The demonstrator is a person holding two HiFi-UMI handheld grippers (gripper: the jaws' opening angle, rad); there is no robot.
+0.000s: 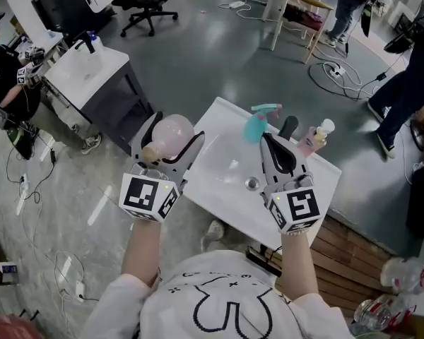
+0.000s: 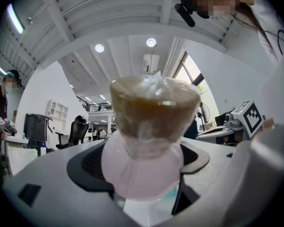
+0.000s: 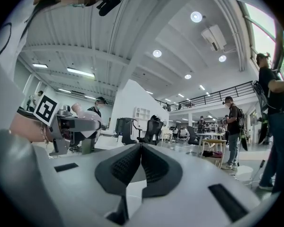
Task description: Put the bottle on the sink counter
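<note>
A pink round-bodied bottle [image 1: 171, 134] with a tan cap lies sideways between the jaws of my left gripper [image 1: 174, 130], held in the air just left of the white sink counter [image 1: 219, 122]. In the left gripper view the bottle [image 2: 143, 167] fills the middle, cap toward the camera, and my left gripper [image 2: 143, 174] is shut on its body. My right gripper [image 1: 277, 152] hovers over the basin near the drain [image 1: 251, 183]; its jaws meet with nothing between them. The right gripper view shows my right gripper [image 3: 140, 157] shut and the held bottle [image 3: 87, 116] off to the left.
On the counter's far edge stand a teal spray bottle [image 1: 258, 123], a black faucet [image 1: 288, 126] and a pink pump bottle [image 1: 314, 138]. A second sink unit [image 1: 92, 69] is at upper left, an office chair [image 1: 148, 2] behind it. People stand at both sides. Wooden slats [image 1: 353, 249] lie lower right.
</note>
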